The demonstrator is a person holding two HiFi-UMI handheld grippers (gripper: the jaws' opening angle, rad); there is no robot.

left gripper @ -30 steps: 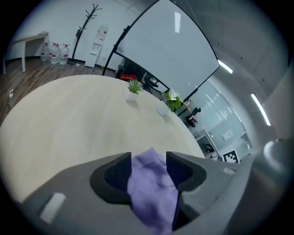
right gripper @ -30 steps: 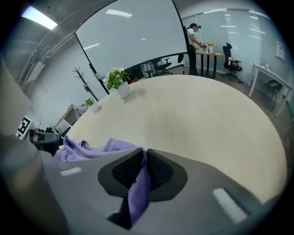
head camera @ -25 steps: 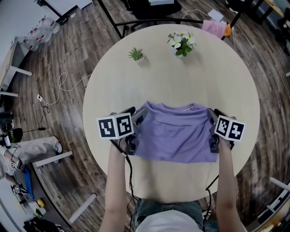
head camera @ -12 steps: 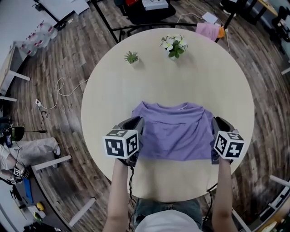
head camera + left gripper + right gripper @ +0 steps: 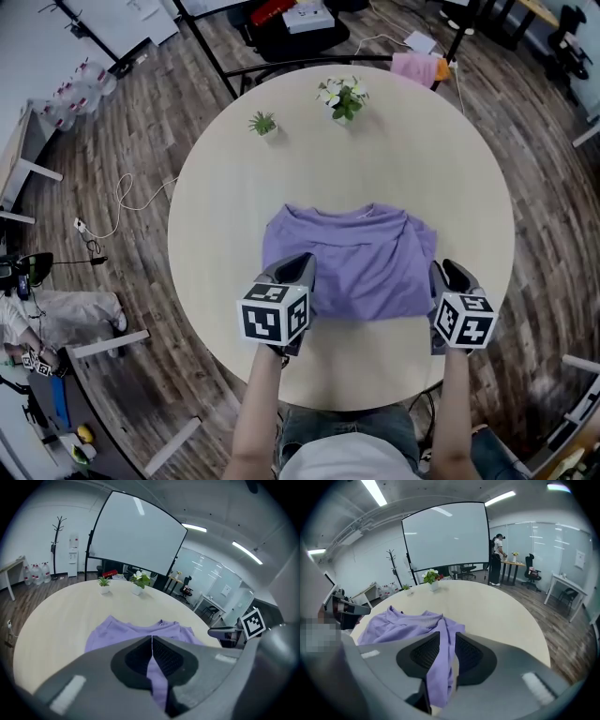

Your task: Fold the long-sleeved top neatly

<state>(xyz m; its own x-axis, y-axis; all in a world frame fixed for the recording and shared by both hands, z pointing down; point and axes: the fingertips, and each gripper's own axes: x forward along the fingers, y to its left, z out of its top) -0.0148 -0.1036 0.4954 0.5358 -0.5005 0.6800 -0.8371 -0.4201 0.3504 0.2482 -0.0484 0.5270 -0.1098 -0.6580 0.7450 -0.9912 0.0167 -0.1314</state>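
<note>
The purple long-sleeved top [image 5: 361, 258] lies part-folded on the round table [image 5: 441, 159], collar away from me. My left gripper [image 5: 298, 267] is at its near left corner, shut on a thin fold of the top [image 5: 122, 632], which runs between its pads [image 5: 161, 656]. My right gripper [image 5: 441, 274] is at the near right corner. A thick bunch of the top [image 5: 393, 623] passes between its fingertips and hangs below them. Its jaws have just been opening a little, and the tips still pinch the cloth. Both held corners are raised off the table.
Two small potted plants [image 5: 263, 123] [image 5: 341, 94] stand at the table's far side. A pink cloth [image 5: 417, 67] lies beyond the far right edge. Black frames and a white cable [image 5: 131, 192] are on the wooden floor. People stand far off [image 5: 499, 550].
Both grippers have drawn back toward me and risen, each bringing a near corner of the top with it. The near edge of the top has lifted off the table.
</note>
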